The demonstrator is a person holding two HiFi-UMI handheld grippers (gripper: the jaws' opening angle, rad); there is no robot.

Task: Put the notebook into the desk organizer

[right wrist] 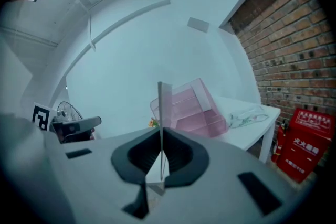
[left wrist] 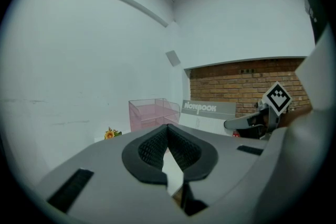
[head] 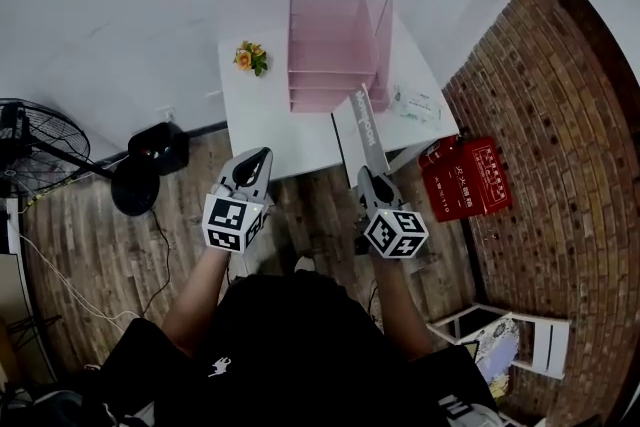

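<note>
Right hand-held gripper is clamped on the notebook's near end, holding it on edge over the table's front edge, short of the pink desk organizer. Left hand-held gripper is closed and empty. Notebook looks thin, light, fairly stiff, so pinching the end seems fine.

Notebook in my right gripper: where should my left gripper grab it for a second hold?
Probably take the notebook by its long top edge, from above, jaws straddling the thin cover. It stands roughly on edge with its printed face toward the left gripper, so a sideways approach meets only flat cover. The right gripper clamps the near end.
</note>
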